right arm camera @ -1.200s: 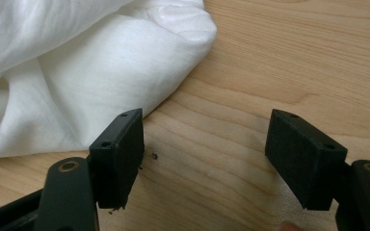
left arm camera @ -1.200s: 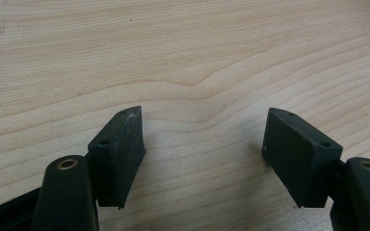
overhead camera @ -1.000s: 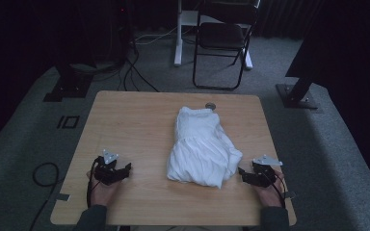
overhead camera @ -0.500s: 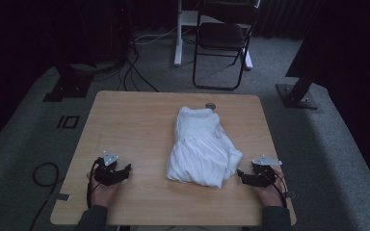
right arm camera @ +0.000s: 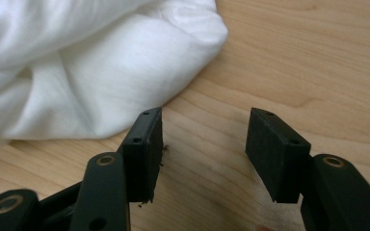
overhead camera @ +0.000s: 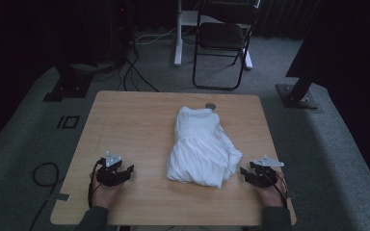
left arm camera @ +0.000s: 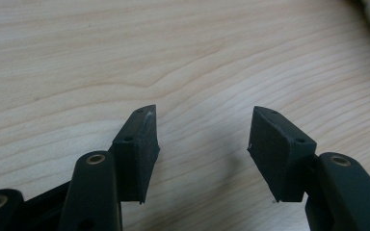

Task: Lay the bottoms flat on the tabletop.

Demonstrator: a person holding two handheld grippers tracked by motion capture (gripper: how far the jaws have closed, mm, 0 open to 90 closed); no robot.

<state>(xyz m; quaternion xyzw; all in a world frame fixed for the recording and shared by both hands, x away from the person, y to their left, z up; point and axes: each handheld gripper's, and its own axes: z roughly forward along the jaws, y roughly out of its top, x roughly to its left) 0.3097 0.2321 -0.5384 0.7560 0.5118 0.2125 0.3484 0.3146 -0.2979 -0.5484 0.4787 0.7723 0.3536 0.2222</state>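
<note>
A crumpled white cloth [overhead camera: 202,147] lies mid-table toward the right, its folds hiding its shape. A small round thing [overhead camera: 210,106] at its far end is too dim to identify. The right gripper [overhead camera: 248,173], jaws apart and empty, sits just beside the cloth; the left gripper [overhead camera: 125,171], likewise released, rests well apart on the bare wooden table [overhead camera: 135,120]. A folding chair [overhead camera: 224,38] stands beyond on grey carpet [overhead camera: 327,144].

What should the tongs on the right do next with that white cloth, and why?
Probably ease the right tongs forward and a bit left to the nearest edge of the white cloth. They are open with only bare table between them, and the crumpled cloth lies just ahead. The left tongs, also open, sit farther from it over bare wood.
</note>
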